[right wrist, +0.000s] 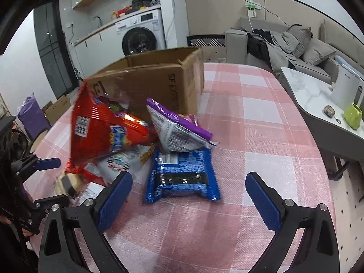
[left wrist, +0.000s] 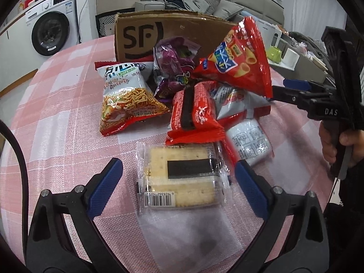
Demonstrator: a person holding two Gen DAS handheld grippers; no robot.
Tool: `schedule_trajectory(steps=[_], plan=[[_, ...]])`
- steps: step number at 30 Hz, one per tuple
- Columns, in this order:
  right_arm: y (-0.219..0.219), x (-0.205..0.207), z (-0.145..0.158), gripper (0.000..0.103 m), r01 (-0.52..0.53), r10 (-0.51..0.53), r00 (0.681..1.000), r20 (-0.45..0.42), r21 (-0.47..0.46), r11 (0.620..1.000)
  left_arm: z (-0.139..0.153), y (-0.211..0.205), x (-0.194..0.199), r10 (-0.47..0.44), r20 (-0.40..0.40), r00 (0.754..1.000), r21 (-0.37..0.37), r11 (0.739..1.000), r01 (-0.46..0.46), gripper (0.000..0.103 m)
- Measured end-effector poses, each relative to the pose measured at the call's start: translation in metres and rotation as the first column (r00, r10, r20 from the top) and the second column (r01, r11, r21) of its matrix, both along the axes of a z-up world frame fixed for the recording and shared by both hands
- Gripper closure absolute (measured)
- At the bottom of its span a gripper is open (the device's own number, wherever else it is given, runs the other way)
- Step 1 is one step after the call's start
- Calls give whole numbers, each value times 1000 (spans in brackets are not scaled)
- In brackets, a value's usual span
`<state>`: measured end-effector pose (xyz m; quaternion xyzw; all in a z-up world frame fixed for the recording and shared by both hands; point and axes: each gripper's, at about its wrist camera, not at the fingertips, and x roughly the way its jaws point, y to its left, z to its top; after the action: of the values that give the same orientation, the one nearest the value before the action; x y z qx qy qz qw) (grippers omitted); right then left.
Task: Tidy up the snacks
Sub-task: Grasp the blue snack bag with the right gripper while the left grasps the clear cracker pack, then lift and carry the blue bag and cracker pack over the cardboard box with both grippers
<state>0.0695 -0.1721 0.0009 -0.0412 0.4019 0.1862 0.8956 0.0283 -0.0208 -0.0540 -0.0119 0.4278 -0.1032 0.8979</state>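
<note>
Before the one cardboard box [left wrist: 141, 36]: heaped snack bags [left wrist: 134, 95], one cracker pack [left wrist: 182, 177], one blue pack [right wrist: 182, 177]. Left gripper [left wrist: 178, 166], right gripper [right wrist: 188, 177]: jaws wide, empty.

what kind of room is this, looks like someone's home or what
Most likely a small apartment, an open living and kitchen area. A front-loading washing machine sits under a counter, a grey sofa with cushions runs along the wall, and the snacks lie on a dining table with a pink checked tablecloth.
</note>
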Motion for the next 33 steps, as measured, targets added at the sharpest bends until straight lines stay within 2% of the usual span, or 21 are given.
schedule_trajectory(steps=[3,8,12,17,21,26,33], plan=[[-1,9,-11,3,8,-9,999,-44,-22,1000,-7,-5,3,1,-30,1000,16,1000,0,7],[7,19,-24,9,-8,5,997,-76,-43,999,-13,-2,6,-5,-38,999,-11,1000,4,13],[11,29,-28,14,-15,12,996,-87,-40,999,-12,4,8,-12,-31,999,-20,1000,11,29],[15,37,-31,21,-30,25,995,-96,-48,998,-9,5,6,-31,-25,999,-48,998,30,43],[19,38,-32,32,-52,48,994,-102,-41,998,-9,7,5,-37,-24,999,-61,998,35,44],[18,31,-32,52,-72,70,993,-98,-18,997,-7,16,-1,-44,-24,999,-89,995,42,44],[7,13,-29,56,-67,68,994,-89,8,998,-2,25,-8,-36,-3,999,-104,994,36,44]])
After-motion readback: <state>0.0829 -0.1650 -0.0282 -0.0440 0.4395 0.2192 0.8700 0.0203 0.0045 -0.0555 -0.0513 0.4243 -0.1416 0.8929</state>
